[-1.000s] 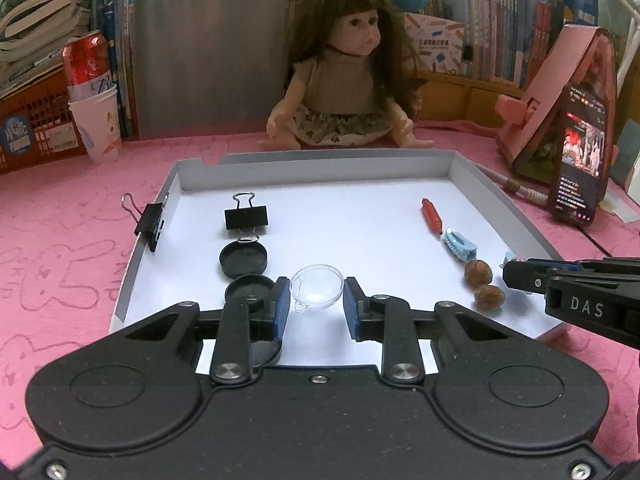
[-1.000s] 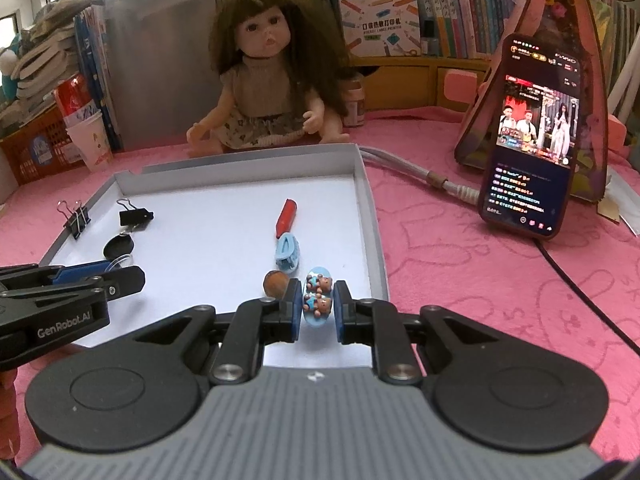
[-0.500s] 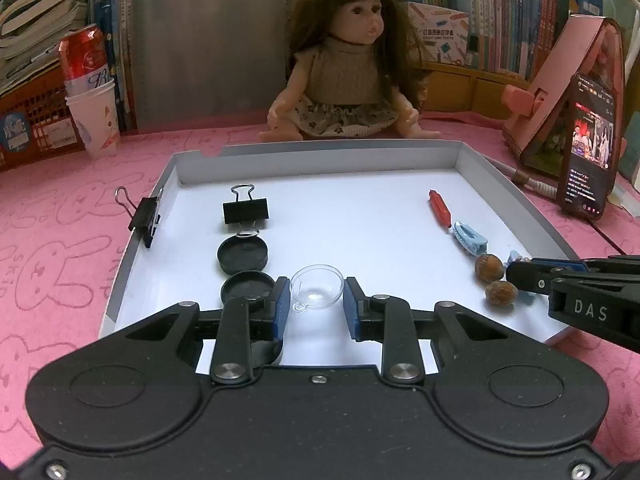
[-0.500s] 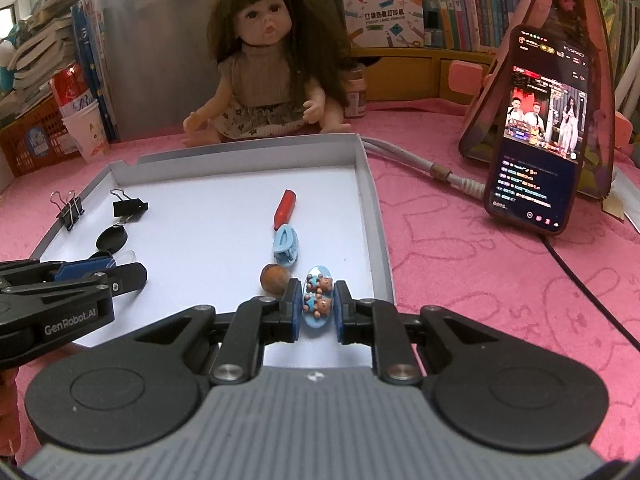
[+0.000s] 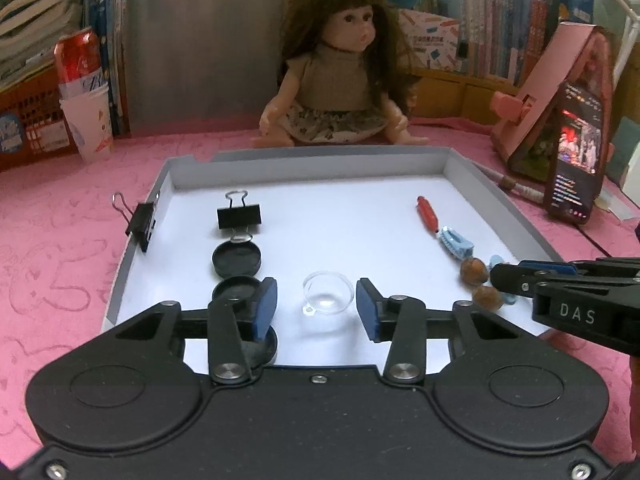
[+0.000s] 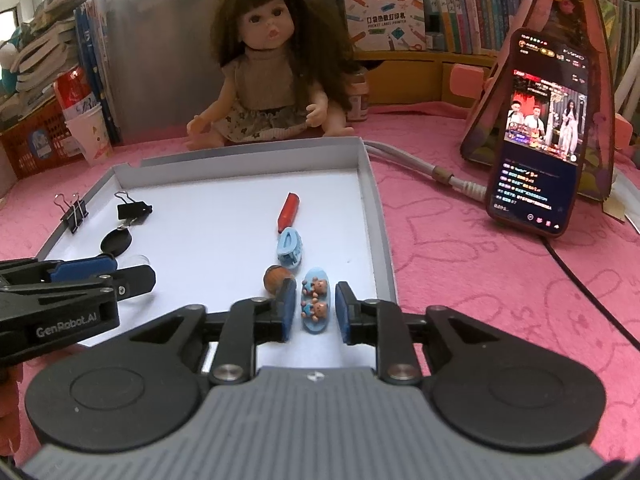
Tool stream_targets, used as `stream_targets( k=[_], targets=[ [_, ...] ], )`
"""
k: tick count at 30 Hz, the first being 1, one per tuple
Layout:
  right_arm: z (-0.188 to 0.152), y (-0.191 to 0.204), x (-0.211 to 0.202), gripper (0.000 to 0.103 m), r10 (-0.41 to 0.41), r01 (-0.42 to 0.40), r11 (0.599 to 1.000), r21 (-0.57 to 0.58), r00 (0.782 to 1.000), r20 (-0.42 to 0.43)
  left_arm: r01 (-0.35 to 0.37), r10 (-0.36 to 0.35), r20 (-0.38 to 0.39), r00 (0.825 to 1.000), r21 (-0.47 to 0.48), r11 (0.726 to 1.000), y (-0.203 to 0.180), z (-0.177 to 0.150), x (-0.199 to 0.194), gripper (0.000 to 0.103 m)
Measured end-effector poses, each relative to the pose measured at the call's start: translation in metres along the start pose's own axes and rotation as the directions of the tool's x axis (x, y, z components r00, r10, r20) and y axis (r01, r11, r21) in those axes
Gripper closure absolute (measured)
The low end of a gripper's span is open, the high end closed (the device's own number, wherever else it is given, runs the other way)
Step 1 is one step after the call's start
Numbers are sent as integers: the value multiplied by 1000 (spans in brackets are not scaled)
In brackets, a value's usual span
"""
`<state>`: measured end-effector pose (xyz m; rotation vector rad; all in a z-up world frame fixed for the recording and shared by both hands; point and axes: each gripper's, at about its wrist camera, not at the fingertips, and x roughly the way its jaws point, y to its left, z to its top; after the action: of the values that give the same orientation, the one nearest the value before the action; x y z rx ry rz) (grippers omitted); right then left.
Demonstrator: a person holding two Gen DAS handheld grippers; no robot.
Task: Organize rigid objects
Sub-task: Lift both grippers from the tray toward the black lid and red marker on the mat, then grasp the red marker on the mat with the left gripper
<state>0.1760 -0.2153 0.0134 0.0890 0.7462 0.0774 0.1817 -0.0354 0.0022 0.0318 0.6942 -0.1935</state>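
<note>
Left wrist view shows the left gripper (image 5: 316,306) with its blue pads spread wide around a clear plastic dome (image 5: 328,293) that lies free on the white floor of the tray (image 5: 312,168) — neither pad touches it. Just left of the dome sit two round black lids (image 5: 237,258) in a line, with a black binder clip (image 5: 239,216) behind them and a second binder clip (image 5: 140,222) clamped on the tray's left wall.

Right wrist view shows the right gripper (image 6: 316,306) parted too, its pads flanking a blue bear hair clip (image 6: 316,304) without gripping it; the clip rests on the tray floor near the right wall. Beyond it lie a walnut (image 6: 276,277), a blue claw clip (image 6: 290,246) and a red cylinder (image 6: 289,209), in a row running away from the camera — a doll (image 6: 266,76) sits behind the tray, and a lit phone (image 6: 540,136) leans to the right.
</note>
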Motion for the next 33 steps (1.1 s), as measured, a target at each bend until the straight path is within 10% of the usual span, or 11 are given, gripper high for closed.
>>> stream_targets(
  k=[15,33],
  targets=[
    [-10,3,-52,39,89,-80,994,-79,990,108,92,-103,86,991,120,989,-10,-22,-75,38],
    [-60,6,-89,28,220,-191,961,-200,967,129,219,-220,-8,975,141,965,-23,-94,-125,31]
  ],
)
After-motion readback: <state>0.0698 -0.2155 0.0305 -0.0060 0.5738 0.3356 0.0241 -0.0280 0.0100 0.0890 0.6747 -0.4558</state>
